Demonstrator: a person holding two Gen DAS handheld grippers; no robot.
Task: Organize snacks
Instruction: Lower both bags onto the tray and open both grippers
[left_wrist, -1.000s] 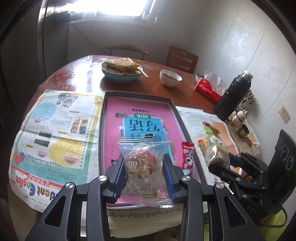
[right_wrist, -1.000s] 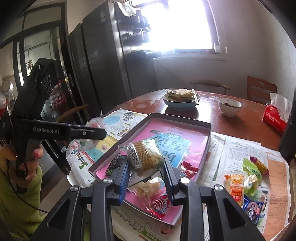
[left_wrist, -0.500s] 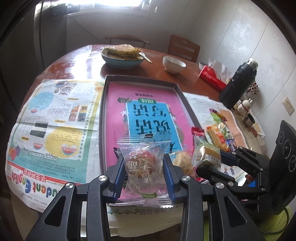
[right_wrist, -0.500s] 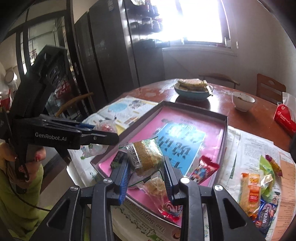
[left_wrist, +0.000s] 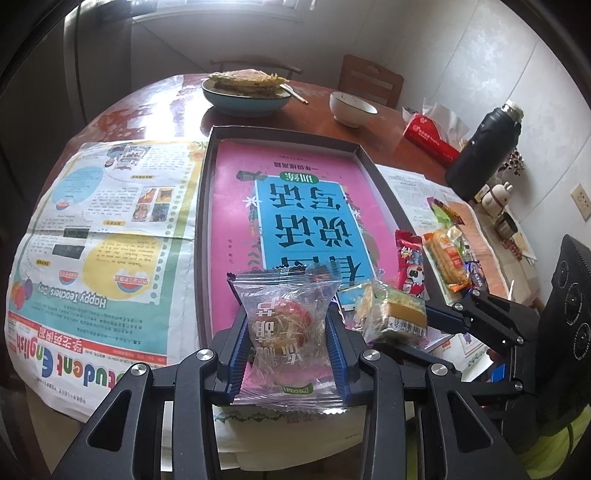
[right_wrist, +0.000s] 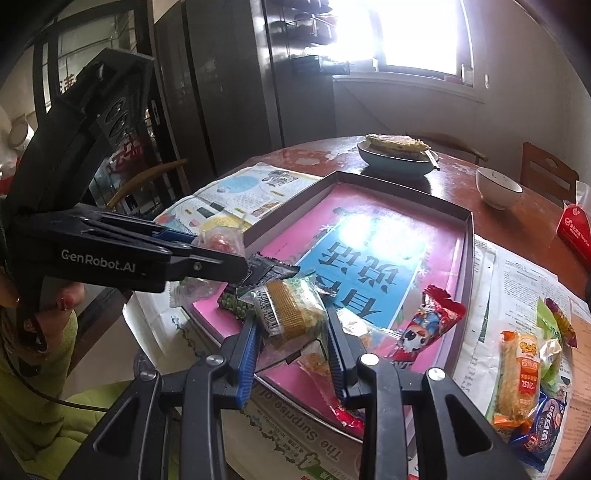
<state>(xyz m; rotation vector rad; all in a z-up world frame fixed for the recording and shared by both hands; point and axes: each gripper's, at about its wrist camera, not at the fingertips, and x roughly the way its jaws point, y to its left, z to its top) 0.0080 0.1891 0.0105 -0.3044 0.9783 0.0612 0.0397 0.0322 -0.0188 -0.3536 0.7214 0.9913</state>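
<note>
My left gripper (left_wrist: 288, 350) is shut on a clear-wrapped round pastry (left_wrist: 284, 328) and holds it over the near end of the shallow tray (left_wrist: 207, 206) lined with a pink and blue book cover. My right gripper (right_wrist: 291, 332) is shut on a clear-wrapped brown cake (right_wrist: 291, 310), just right of the left one above the tray's near edge; that cake also shows in the left wrist view (left_wrist: 395, 314). A red cartoon snack packet (right_wrist: 424, 325) and other packets lie in the tray's near part. Loose snacks (right_wrist: 524, 373) lie on newspaper right of the tray.
Newspaper (left_wrist: 103, 236) covers the table left of the tray. A blue bowl of flatbread with chopsticks (left_wrist: 247, 92), a white bowl (left_wrist: 351, 109), a red tissue pack (left_wrist: 428, 138) and a black thermos (left_wrist: 484, 147) stand behind and to the right. Chairs stand beyond the table.
Both grippers have moved forward over the tray's near end and drawn closer together, each still holding its snack. The tray and loose snacks lie as before.
</note>
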